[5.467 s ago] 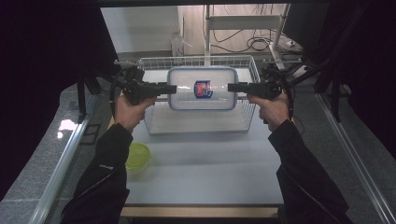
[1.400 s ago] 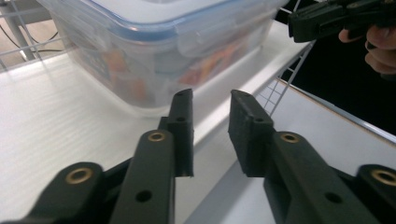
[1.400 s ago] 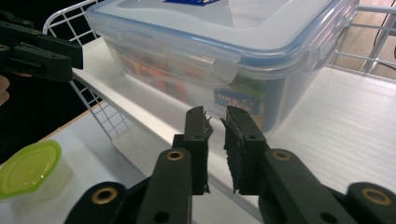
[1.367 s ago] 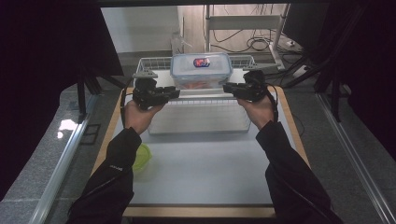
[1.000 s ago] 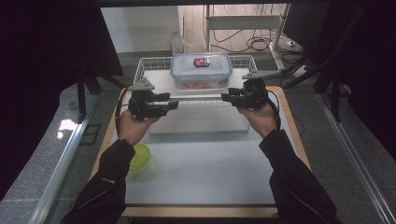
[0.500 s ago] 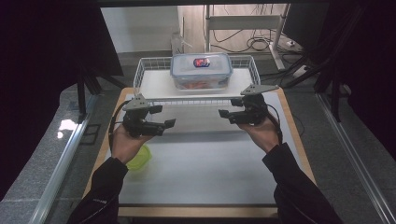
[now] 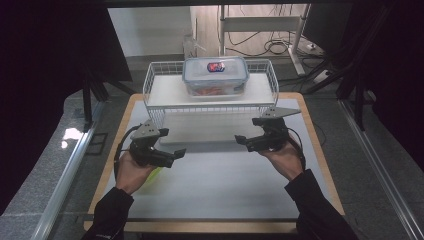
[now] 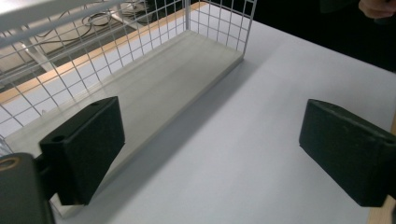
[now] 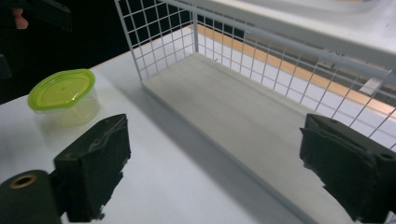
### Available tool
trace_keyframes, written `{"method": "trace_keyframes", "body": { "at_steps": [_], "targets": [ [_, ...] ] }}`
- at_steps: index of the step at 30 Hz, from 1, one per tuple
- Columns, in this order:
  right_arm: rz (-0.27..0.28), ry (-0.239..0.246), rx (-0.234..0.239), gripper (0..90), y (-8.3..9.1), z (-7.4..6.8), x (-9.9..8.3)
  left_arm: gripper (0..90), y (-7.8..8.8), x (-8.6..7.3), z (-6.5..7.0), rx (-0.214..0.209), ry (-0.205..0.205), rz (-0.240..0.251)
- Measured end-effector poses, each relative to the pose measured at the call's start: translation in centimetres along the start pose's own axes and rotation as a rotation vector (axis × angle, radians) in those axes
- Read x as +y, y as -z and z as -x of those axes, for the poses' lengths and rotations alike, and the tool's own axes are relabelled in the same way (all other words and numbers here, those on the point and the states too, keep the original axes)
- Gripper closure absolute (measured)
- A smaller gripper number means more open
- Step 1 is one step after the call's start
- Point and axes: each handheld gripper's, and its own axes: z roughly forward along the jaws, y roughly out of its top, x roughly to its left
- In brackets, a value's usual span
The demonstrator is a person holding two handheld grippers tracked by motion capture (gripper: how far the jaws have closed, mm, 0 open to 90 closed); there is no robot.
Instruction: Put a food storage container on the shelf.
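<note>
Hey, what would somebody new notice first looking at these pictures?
Probably the clear lidded box with something red inside, alone on the top shelf of the white wire rack at the table's far side. Next, the left gripper and right gripper, both open and empty, low over the white tabletop in front of the rack. A small tub with a lime-green lid stands near the left hand.

left gripper: jaws just opening, empty | right gripper: same
</note>
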Motion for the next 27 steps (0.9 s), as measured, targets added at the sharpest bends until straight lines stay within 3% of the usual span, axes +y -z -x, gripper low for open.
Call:
{"method": "trace_keyframes", "body": {
  "at_steps": [8,18,24,27],
  "targets": [
    [-0.022,0.0,0.011,2.3,0.3,-1.2,-2.0,2.9,0.4,-2.3,1.4,0.05,-0.039,0.001],
    [-0.048,-0.017,0.016,0.1,0.5,-2.2,-4.4,2.1,0.3,-5.5,2.2,0.052,-0.015,0.003],
    [-0.059,-0.029,0.002,0.6,0.5,-2.6,-6.7,2.5,0.2,-7.7,2.5,0.087,-0.017,-0.011],
    [-0.075,-0.028,-0.003,0.7,0.5,-2.8,-8.2,2.7,0.4,-9.0,2.5,0.111,0.004,-0.023]
  ]
}}
